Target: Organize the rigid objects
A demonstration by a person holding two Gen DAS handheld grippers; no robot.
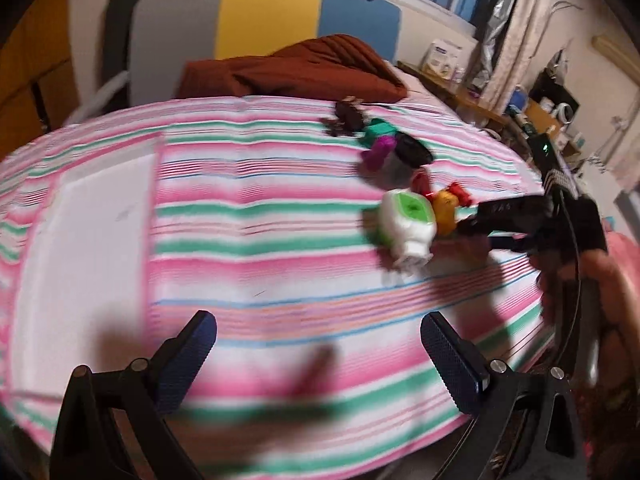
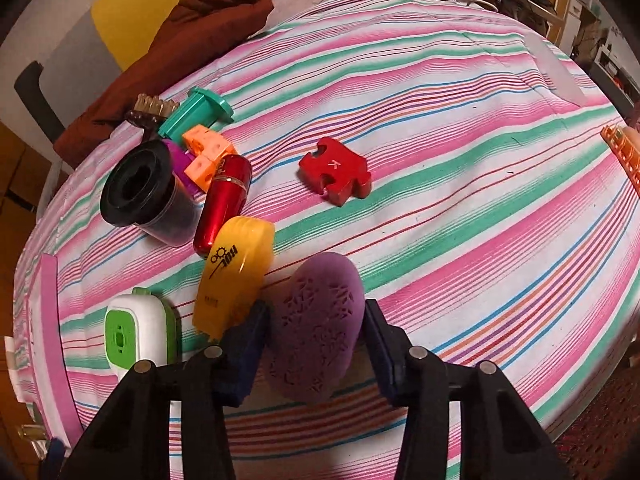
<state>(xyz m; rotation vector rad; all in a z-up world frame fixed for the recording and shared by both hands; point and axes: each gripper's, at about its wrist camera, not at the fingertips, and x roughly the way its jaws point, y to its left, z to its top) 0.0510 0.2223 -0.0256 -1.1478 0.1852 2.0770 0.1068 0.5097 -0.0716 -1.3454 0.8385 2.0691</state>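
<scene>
The right tool (image 2: 316, 344) is clamped on a purple textured oval piece (image 2: 316, 332), both pads pressed to its sides, low over the striped bed cover (image 2: 460, 184) near the bed's front edge. Just to its left a yellow oval case (image 2: 234, 276) touches the left pad, and a white-and-green gadget (image 2: 138, 330) lies beyond that. Behind them a red metal cylinder (image 2: 224, 204), a black-lidded canister (image 2: 148, 196), orange cube blocks (image 2: 206, 156) and a teal spool (image 2: 196, 114) crowd together. A red puzzle piece (image 2: 334, 170) lies apart on its own, with wide bare cover to its right.

The left tool (image 1: 318, 354) hangs with its jaws spread wide and nothing between them, above the near edge. A white tray (image 1: 86, 240) sits flat at the left side, blurred, well apart from the clutter.
</scene>
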